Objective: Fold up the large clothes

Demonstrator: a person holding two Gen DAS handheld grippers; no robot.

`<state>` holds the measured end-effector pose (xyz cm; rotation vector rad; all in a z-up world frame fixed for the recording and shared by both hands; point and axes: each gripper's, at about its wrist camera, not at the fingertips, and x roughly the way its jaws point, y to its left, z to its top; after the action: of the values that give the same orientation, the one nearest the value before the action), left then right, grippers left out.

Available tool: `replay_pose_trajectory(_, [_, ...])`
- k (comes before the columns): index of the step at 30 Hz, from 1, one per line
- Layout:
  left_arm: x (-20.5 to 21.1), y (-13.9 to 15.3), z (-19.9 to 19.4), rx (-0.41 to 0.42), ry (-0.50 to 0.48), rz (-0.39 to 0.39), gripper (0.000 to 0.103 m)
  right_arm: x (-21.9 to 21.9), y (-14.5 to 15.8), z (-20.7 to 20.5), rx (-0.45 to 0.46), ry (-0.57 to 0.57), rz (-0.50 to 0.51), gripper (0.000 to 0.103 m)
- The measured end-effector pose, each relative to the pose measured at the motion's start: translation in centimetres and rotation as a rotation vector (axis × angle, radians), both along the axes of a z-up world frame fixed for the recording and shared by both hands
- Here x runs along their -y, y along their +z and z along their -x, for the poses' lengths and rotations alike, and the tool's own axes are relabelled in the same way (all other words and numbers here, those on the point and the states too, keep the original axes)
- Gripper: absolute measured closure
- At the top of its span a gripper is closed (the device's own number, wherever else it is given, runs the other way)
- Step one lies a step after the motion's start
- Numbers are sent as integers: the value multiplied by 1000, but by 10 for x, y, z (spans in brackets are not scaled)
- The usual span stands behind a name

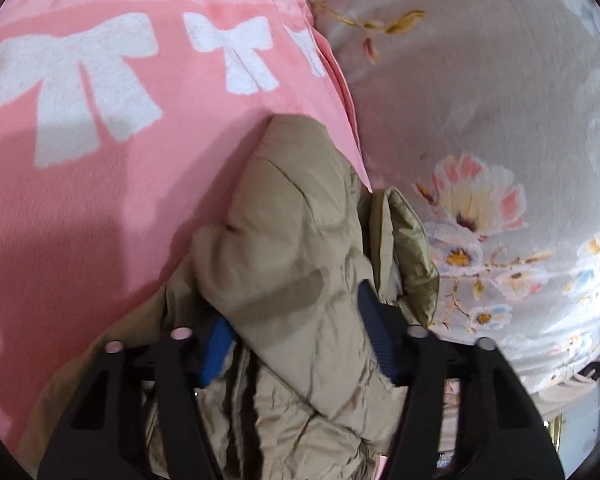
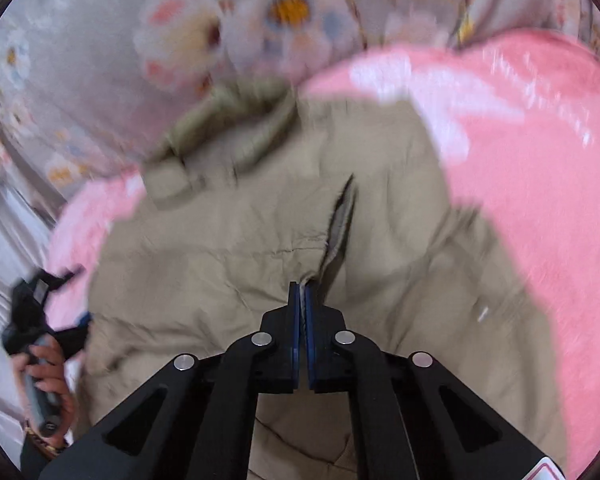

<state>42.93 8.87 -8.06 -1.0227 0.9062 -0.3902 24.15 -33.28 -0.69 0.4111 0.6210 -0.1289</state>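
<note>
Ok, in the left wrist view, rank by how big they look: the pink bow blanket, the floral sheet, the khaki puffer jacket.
1. pink bow blanket and floral sheet: they look about alike, too close to rank; both run out of frame.
2. khaki puffer jacket: smallest in view, though nearest the camera and partly hidden by the left gripper, so its true size is unsure.

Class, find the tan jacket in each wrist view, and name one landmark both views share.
Left wrist: jacket at bottom centre, bunched between the left gripper fingers.
Right wrist: jacket fills the centre, pinched by the right gripper.
Shared landmark: pink blanket.
</note>
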Motion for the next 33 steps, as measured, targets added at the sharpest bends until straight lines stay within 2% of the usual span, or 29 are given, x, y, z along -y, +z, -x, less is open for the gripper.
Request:
replay_pose_trajectory(2, [5,3,-3,5,-12,-56,71,4,30,10,77,-15,60,101])
replay_pose_trajectory(3, [7,4,-3,12,-19,-86,72,8,44,13,102,-34,102,101])
replay_pose_trajectory(5, [16,8,-2,38,-28,-186,73,15,47,9,80,-57,141,101])
replay_pose_trajectory(8, [22,7,7,50,-12,-272,81,25,18,-8,-34,-101,179,101])
replay_pose_trajectory(10, [25,6,11,60,-2,-325,87,30,-12,-21,-109,-114,187,101])
replay_pose_trajectory(12, [32,7,15,76,-1,-439,90,34,-33,-28,-157,-109,170,101])
replay_pose_trajectory(15, [45,8,18,103,-24,-576,90,33,-50,-31,-178,-105,192,101])
replay_pose_trajectory(18, [52,5,21,125,-38,-662,90,28,-57,-35,-202,-102,219,101])
replay_pose_trajectory(25, [62,1,25,150,-46,-766,90,25,-66,-37,-209,-104,249,101])
replay_pose_trajectory(27, [63,1,26,154,-42,-771,90,27,-66,-38,-208,-103,241,101])
replay_pose_trajectory(29, [56,3,29,157,-38,-733,90,28,-63,-36,-211,-100,232,100])
replay_pose_trajectory(31, [45,10,35,162,-44,-705,89,31,-55,-25,-212,-106,231,93])
replay_pose_trajectory(32, [42,14,38,167,-46,-708,88,33,-49,-16,-203,-120,231,81])
replay_pose_trajectory(33, [37,22,44,179,-54,-723,89,34,-42,-8,-188,-135,236,77])
